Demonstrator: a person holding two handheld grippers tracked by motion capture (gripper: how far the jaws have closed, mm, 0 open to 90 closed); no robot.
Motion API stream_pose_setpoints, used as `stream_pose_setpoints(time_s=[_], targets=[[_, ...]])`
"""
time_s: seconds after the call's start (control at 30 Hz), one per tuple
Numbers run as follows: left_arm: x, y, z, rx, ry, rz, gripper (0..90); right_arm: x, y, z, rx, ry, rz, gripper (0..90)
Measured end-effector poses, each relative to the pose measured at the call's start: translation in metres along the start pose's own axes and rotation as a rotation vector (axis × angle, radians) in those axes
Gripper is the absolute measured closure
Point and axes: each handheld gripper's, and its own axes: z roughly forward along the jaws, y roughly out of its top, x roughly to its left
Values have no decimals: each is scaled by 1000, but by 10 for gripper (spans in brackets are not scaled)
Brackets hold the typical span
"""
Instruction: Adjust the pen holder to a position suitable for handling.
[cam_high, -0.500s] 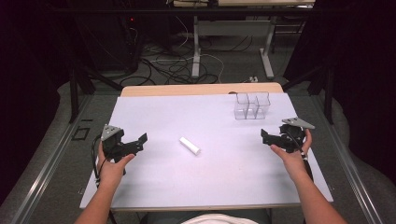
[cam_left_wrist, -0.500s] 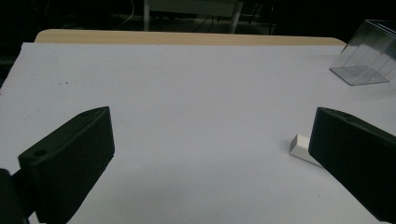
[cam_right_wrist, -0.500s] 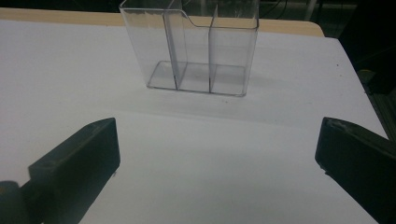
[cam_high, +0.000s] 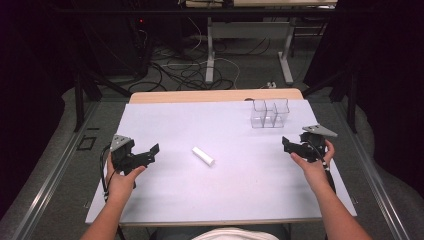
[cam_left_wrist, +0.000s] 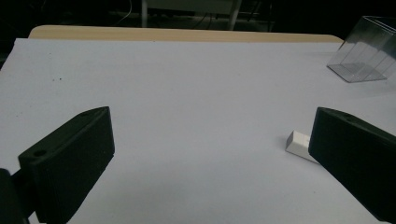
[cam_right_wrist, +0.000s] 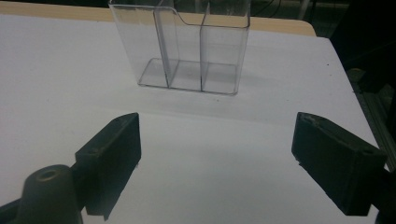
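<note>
A small white block lies flat near the middle of the white table. My left gripper hovers at the left side, open and empty, its jaws pointing toward the block. In the left gripper view the white block peeks out beside the right jaw. My right gripper is held at the right side, open and empty. A clear plastic divided holder stands upright at the back right; the right gripper view has the clear holder straight ahead of the spread jaws.
The table's far edge shows a wooden strip. Beyond it are table legs and loose cables on the floor. Dark curtains flank both sides.
Both hands have shifted only slightly; the left gripper has edged a little toward the white block. The block and holder have stayed put.
</note>
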Motion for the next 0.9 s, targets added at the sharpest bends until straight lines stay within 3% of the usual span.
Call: stream_pose_setpoints(time_s=[0.23,0.47,0.9], targets=[[1,-2,-4,0,16,-6,2,-2,15,-1,-13,40,39,240],[2,-4,-5,-2,23,-13,2,-7,29,5,9,51,81,240],[7,-6,-7,8,45,-28,2,-12,59,22,73,65,38,247]])
